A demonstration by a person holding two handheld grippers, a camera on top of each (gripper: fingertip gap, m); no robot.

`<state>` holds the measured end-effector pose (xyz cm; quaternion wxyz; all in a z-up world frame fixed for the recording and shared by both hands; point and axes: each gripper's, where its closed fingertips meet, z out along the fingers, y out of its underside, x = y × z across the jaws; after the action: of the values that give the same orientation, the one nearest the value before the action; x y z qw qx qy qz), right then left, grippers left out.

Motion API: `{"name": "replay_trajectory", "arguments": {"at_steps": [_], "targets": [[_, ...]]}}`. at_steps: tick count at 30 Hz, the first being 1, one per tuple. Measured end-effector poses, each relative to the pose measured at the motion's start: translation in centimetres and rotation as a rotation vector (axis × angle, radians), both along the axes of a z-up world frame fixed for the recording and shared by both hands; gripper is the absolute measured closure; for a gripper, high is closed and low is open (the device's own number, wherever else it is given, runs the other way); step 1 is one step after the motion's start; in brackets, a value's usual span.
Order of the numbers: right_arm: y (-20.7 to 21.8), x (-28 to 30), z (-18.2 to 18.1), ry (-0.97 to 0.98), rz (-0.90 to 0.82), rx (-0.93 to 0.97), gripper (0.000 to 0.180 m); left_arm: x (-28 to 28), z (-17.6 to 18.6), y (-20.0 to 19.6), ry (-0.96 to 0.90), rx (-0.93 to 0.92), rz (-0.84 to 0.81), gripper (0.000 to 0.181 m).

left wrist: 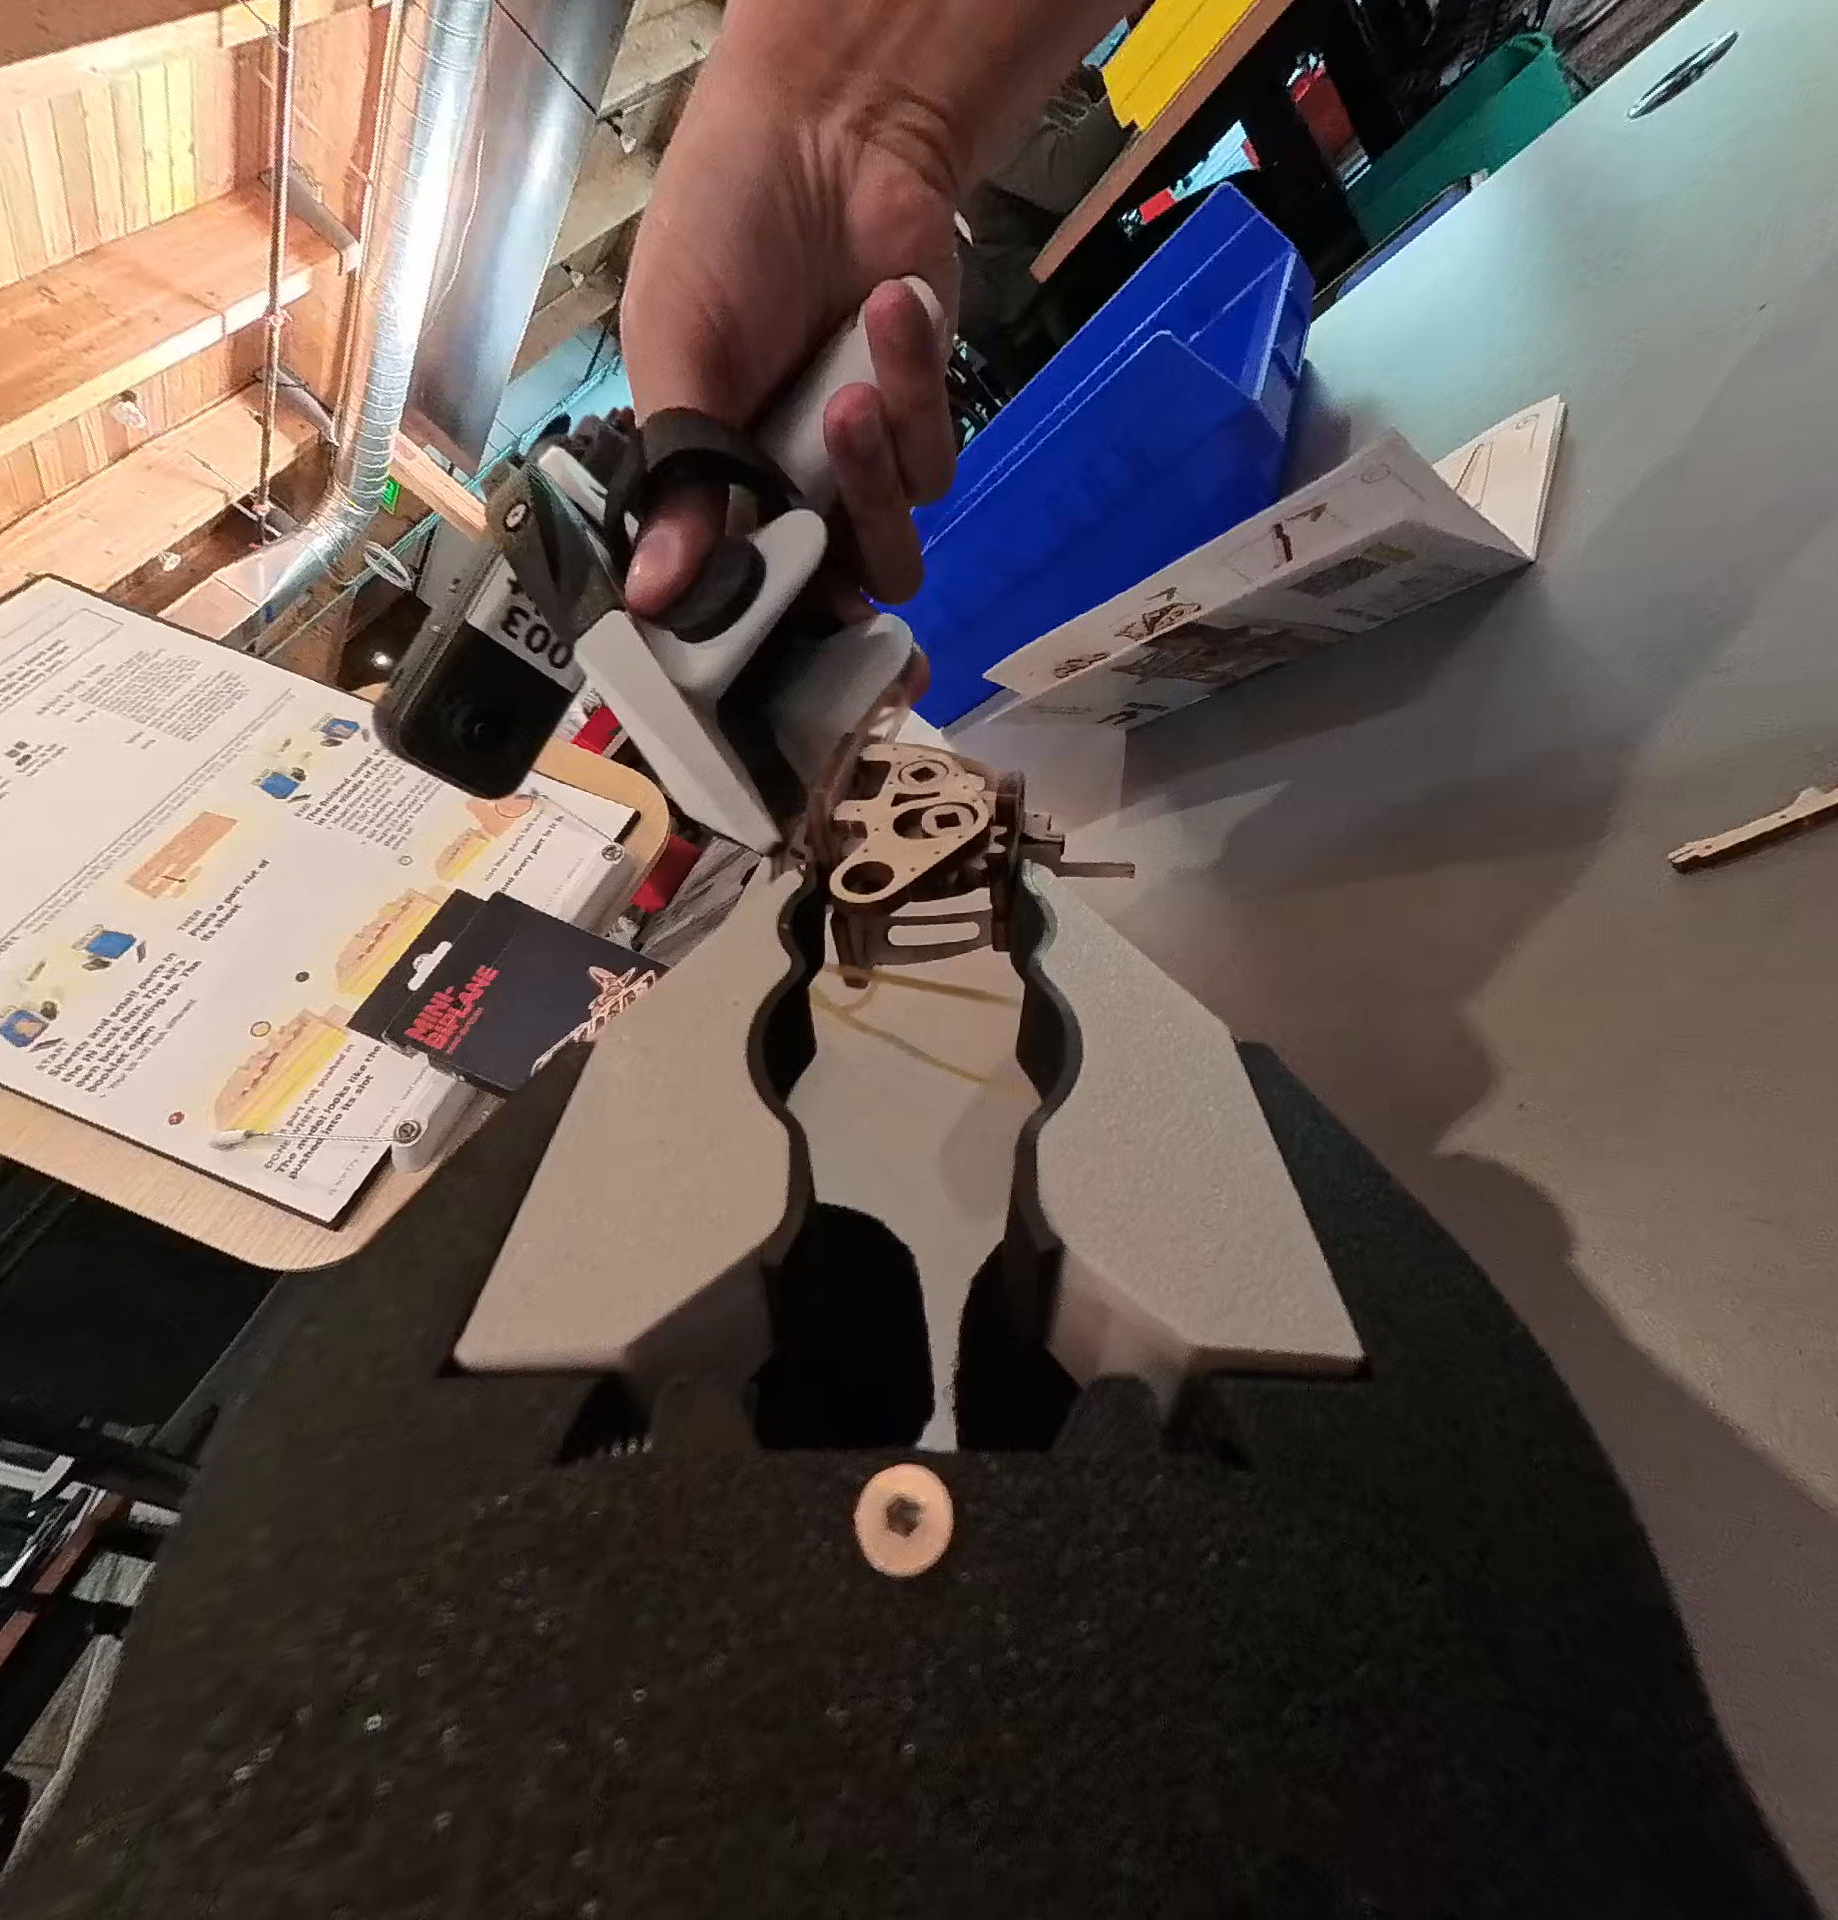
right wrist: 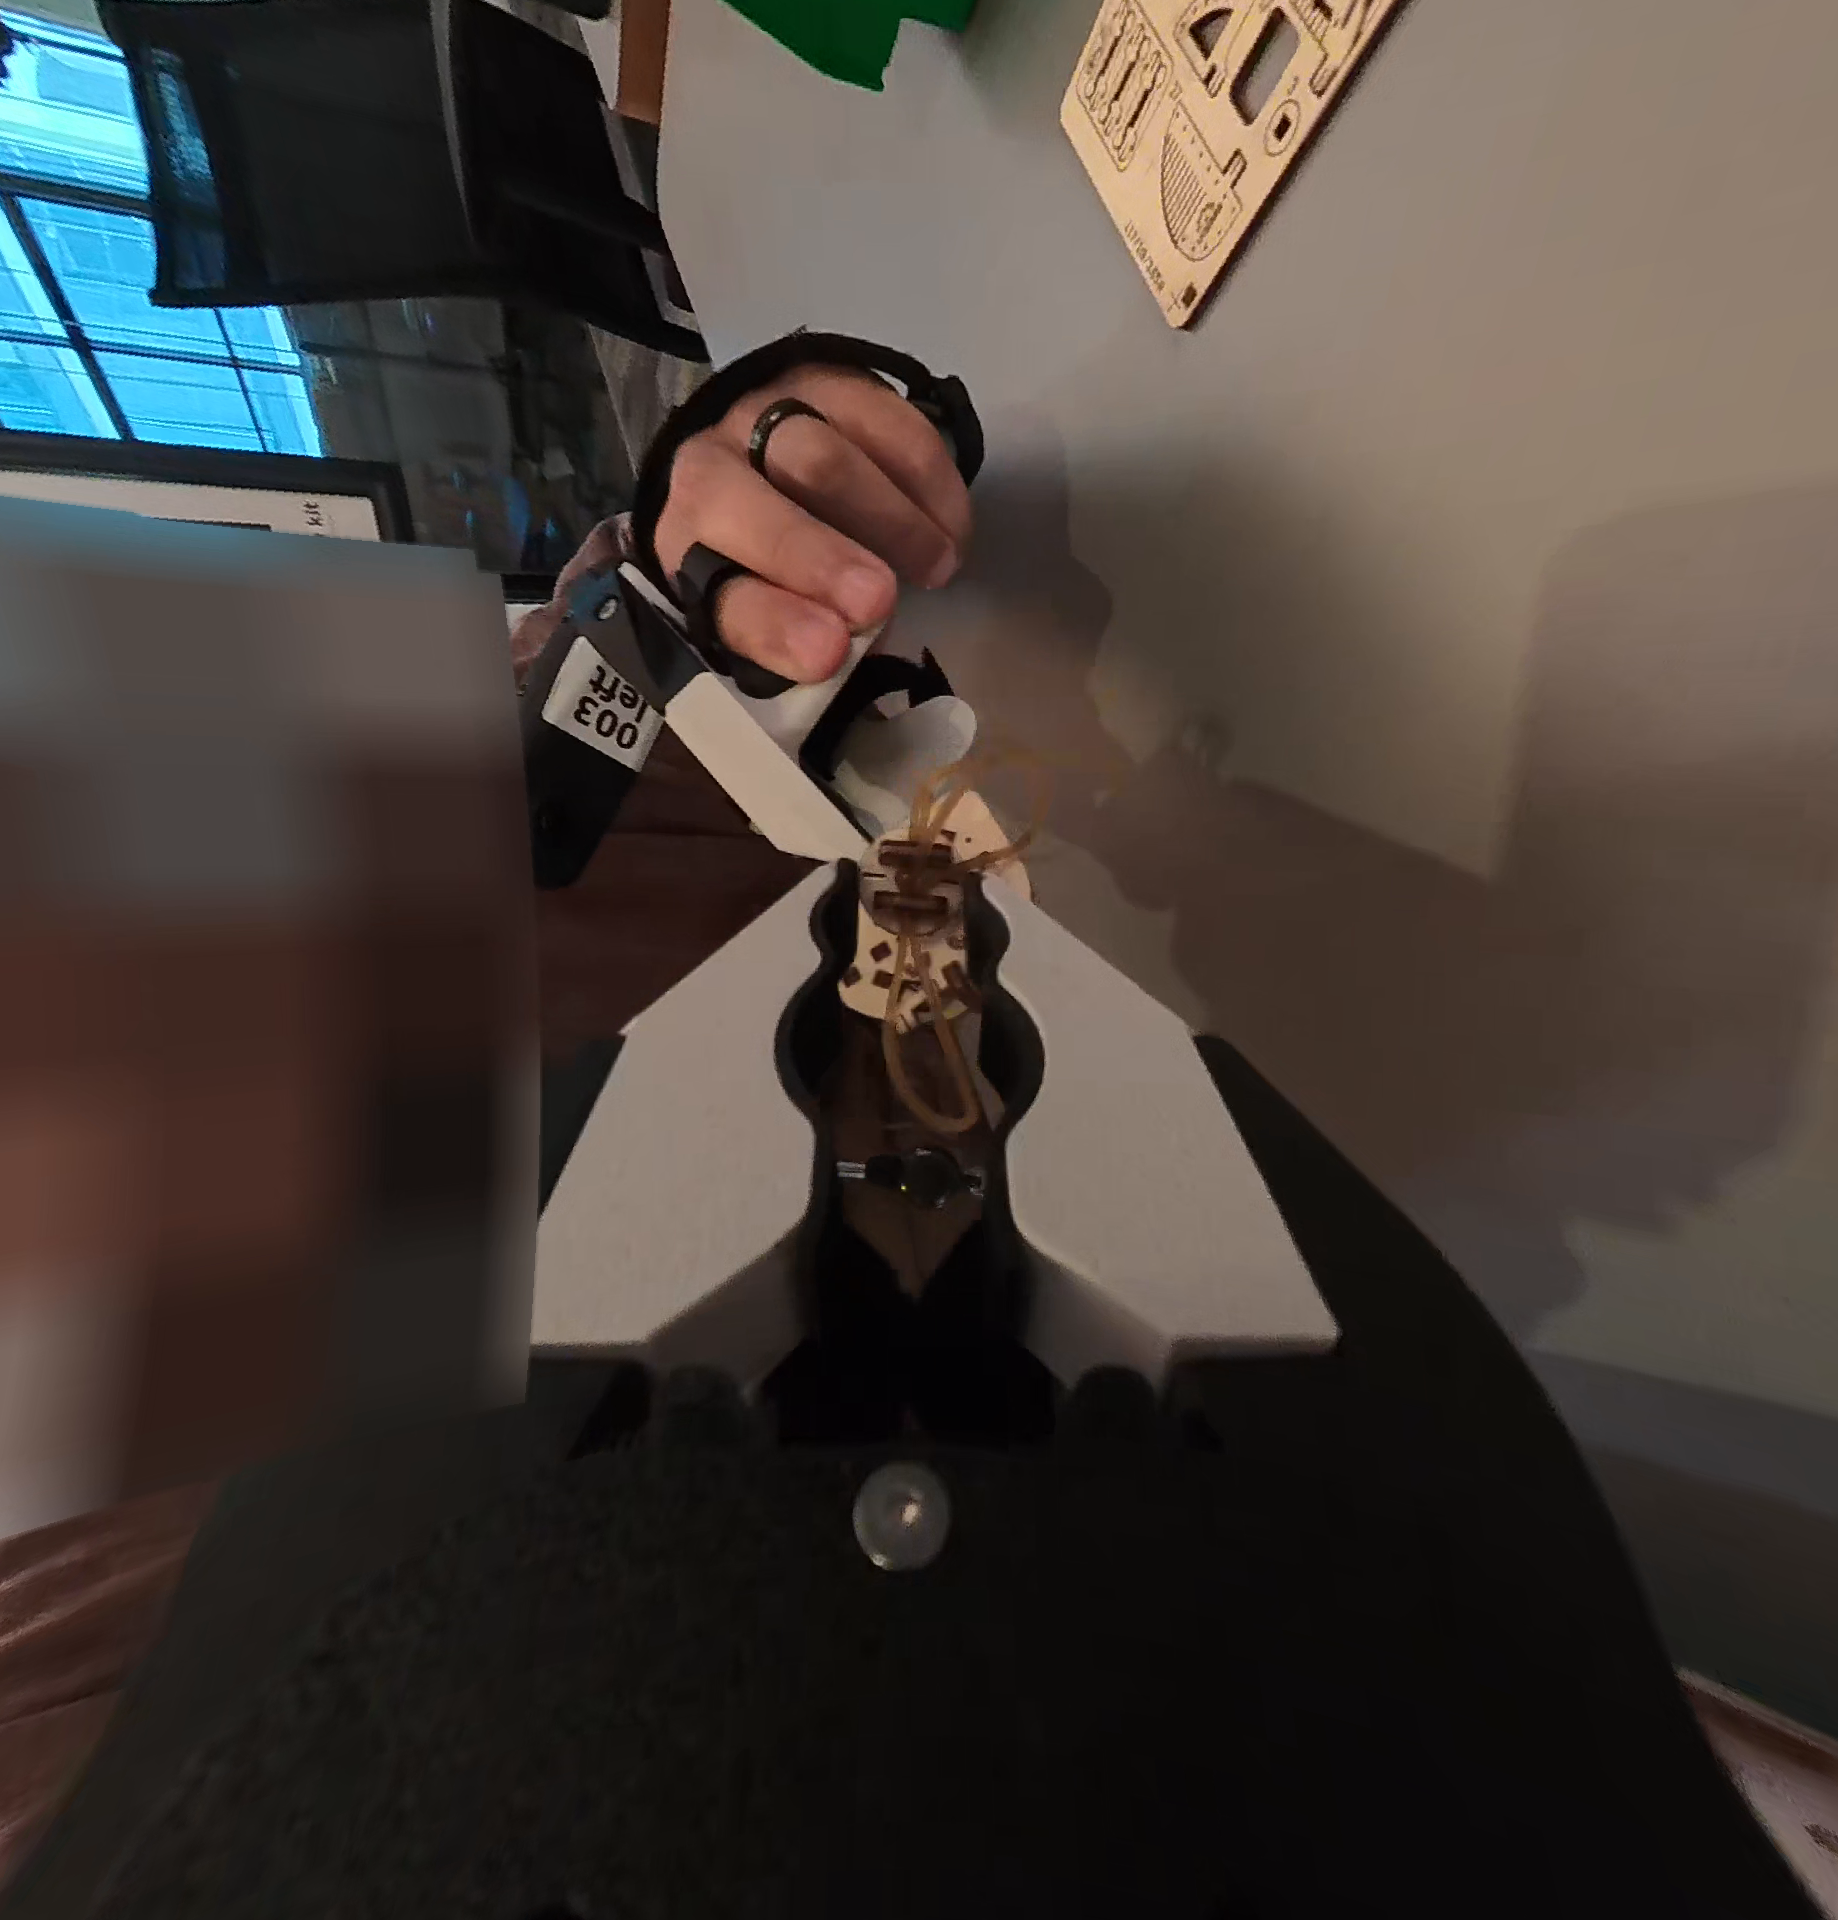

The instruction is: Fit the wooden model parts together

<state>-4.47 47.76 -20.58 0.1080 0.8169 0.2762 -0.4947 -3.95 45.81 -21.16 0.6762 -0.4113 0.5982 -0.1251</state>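
Grey tabletop (left wrist: 1517,935) carries loose parts; both white two-finger grippers, left (left wrist: 910,883) and right (right wrist: 910,914), clench the pale laser-cut wooden assembly (left wrist: 910,831) midair, its tan rubber band (right wrist: 930,1049) dangling; next likely seating that band carefully.

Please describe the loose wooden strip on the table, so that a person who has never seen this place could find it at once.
In the left wrist view, start at the big blue bin on the grey table. In front of it lies a white folded booklet, and further right, near the picture's edge, a thin wooden strip lies flat and alone. Unlike the wooden model between the grippers, it is one notched piece that nothing holds.
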Motion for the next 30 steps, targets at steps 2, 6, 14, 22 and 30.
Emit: {"name": "replay_trajectory", "arguments": {"at_steps": [2,6,14,22,30], "targets": [[-0.1,0.0,-0.1,-0.011,0.015,0.008,0.16,0.0,0.0,0.0,0.002,-0.002,-0.001,0.147],[-0.2,0.1,-0.2,-0.034,0.037,0.024,0.16,0.0,-0.2,0.0,0.005,-0.006,-0.002,0.147],[-0.2,0.4,-0.9,-0.116,0.079,0.092,0.16,0.1,-0.7,0.2,0.034,-0.006,0.004,0.147],[0.3,0.3,-1.0,-0.156,0.092,0.135,0.16,0.0,-0.7,0.6,0.047,0.024,0.038,0.148],[0.5,0.4,-1.7,-0.214,0.112,0.178,0.16,0.2,-1.5,0.8,0.108,0.064,0.095,0.148]]}}
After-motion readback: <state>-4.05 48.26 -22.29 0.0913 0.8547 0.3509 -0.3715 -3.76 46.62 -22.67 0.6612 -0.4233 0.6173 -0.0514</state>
